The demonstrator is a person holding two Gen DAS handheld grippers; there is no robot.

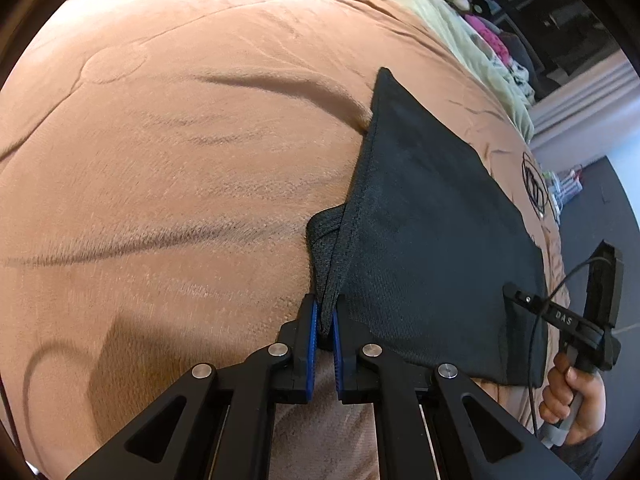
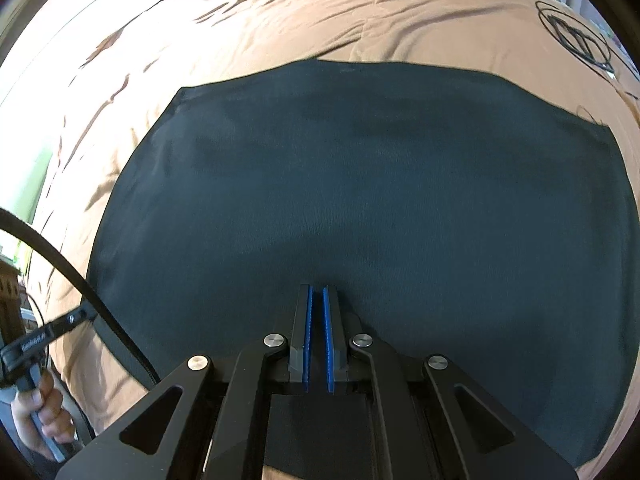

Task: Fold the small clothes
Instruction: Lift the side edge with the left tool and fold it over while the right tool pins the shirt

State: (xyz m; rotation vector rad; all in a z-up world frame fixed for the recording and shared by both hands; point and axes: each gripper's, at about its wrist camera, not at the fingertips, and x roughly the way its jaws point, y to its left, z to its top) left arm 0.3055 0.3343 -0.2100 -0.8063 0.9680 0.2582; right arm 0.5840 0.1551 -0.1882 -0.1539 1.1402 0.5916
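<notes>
On brown bedspread (image 1: 180, 140): L tongs (image 1: 326, 312) clamp dark cloth (image 1: 420, 220); R tongs (image 2: 316, 300) together, empty.

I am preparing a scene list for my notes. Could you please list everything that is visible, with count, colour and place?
dark garment: one, black, spread on the blanket, one edge pinched up
blanket: one, tan-brown, covering the bed
pale green bedding: one, beyond the blanket's far edge
coiled cable: one, black, on the blanket beside the garment
left tool: one, black with blue pads, shut on the garment's edge
right tool: one, black with blue pads, shut over the garment
hands: two, gripping the tool handles
</notes>
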